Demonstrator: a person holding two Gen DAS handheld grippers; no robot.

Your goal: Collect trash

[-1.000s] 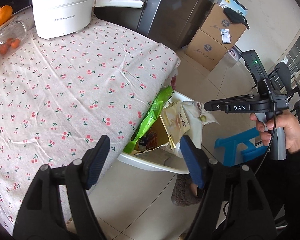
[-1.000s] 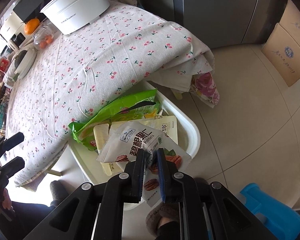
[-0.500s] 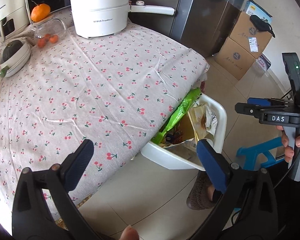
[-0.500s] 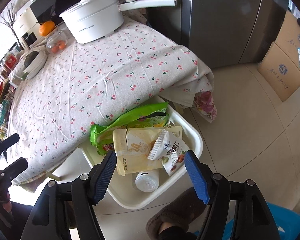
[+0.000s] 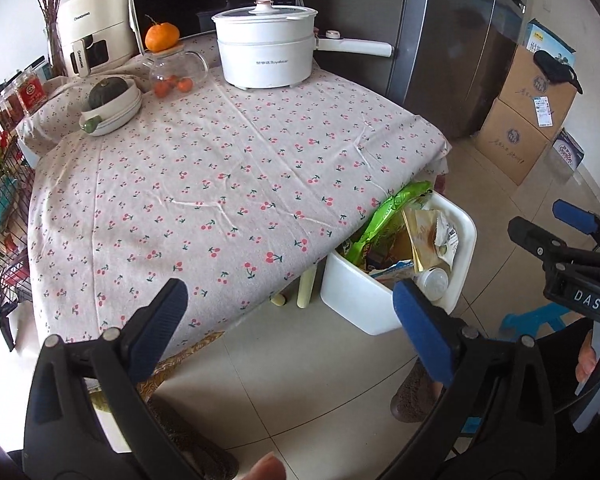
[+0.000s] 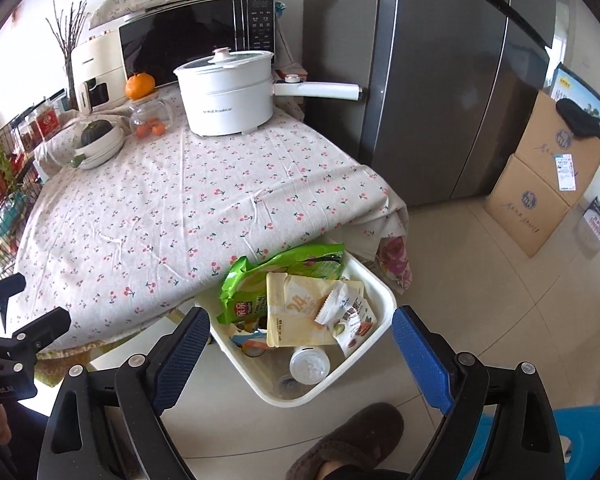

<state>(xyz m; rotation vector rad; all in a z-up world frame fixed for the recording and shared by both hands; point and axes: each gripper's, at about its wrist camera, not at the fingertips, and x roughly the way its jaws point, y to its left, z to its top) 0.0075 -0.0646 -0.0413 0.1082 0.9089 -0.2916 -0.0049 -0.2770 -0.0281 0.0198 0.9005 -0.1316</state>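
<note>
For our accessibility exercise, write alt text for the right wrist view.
A white plastic bin on the tiled floor holds a green snack bag, pale yellow pouch and other wrappers, beside a table under a cherry-print tablecloth. The open, empty right gripper frames it from above.

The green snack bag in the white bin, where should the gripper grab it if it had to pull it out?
Probably the crinkled top edge of the green snack bag, coming from above. That edge sticks up over the white bin rim next to the tablecloth, thin and flat enough for the jaws to pinch, while its lower part is partly covered by the yellow pouch.
</note>
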